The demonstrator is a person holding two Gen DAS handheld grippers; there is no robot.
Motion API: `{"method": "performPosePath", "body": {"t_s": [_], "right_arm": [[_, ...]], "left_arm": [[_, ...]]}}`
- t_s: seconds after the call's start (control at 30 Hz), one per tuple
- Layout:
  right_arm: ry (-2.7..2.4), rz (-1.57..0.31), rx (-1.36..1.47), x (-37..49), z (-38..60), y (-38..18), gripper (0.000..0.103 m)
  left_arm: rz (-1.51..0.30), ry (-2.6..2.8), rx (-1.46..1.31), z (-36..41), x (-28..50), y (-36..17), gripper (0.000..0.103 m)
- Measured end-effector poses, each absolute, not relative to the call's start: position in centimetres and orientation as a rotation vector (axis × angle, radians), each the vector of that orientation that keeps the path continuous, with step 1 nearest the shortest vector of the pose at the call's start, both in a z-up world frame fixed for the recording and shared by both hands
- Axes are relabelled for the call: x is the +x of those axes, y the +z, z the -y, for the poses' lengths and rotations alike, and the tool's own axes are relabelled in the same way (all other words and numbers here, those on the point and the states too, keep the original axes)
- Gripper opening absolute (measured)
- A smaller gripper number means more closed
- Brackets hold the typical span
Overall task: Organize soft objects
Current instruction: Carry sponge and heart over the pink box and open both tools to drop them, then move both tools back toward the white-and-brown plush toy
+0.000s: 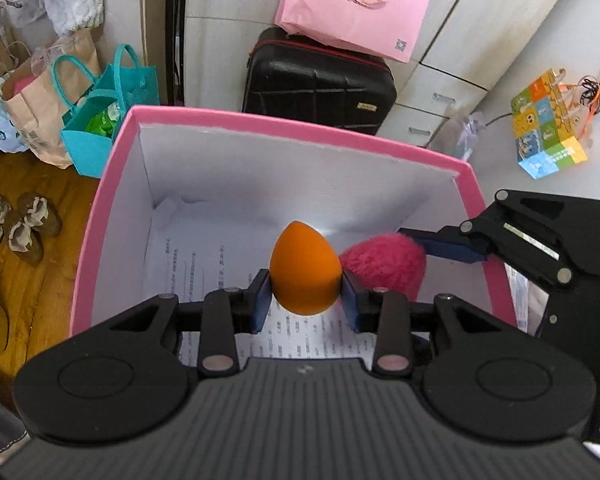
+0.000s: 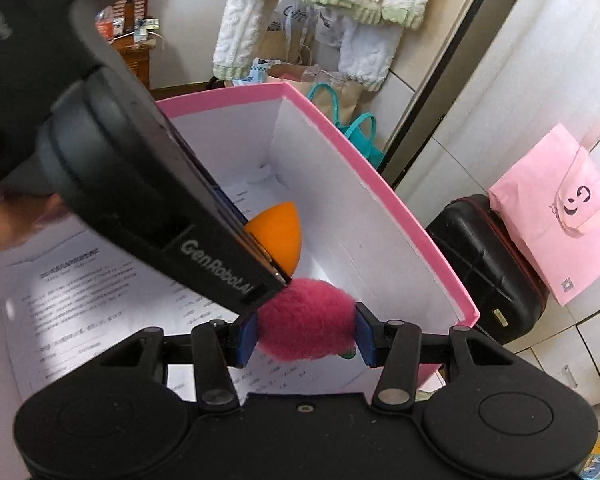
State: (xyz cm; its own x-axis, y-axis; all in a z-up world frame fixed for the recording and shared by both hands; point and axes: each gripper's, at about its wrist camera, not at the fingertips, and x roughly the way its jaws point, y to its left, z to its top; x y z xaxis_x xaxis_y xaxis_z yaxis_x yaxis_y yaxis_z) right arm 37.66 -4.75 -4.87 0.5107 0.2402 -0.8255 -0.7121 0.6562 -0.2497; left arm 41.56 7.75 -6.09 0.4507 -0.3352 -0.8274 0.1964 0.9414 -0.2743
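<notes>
My left gripper (image 1: 306, 296) is shut on an orange egg-shaped sponge (image 1: 305, 266) and holds it over the open pink box (image 1: 300, 130) with white inner walls. My right gripper (image 2: 306, 334) is shut on a fluffy magenta pom-pom (image 2: 306, 316) at the box's near right side, beside the sponge. The pom-pom (image 1: 384, 262) and right gripper (image 1: 440, 246) also show in the left wrist view. The sponge (image 2: 278, 232) shows in the right wrist view, partly hidden behind the left gripper body (image 2: 148, 184).
Printed paper sheets (image 1: 204, 264) line the box floor. A black suitcase (image 1: 320, 84) with a pink bag (image 1: 356, 4) stands behind the box. Teal bags (image 1: 100, 120), paper bags and shoes (image 1: 16, 228) sit on the wooden floor at left. A colourful carton (image 1: 548, 120) lies at right.
</notes>
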Motion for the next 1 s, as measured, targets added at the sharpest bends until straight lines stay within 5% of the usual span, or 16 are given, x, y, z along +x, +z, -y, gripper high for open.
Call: {"method": "performPosePath", "body": {"t_s": [0.13,0.23,1.0], "right_arm": [[0.607,-0.845,-0.589,37.9,5.6,-4.8,0.060],[0.597,-0.808,-0.549,37.1,6.4,-4.0,0.070],[0.539,-0.750,-0.163,20.0,15.6,6.2,0.070]], "left_arm": [[-1.026,-0.294,-0.100,-7.8,40.8,-5.8,0.043],[-0.957,-0.300,-0.068,-7.9,39.5,-4.5,0.061],[-0.790,-0.531,0.153,-8.1,21.8,7.0,0.076]]}}
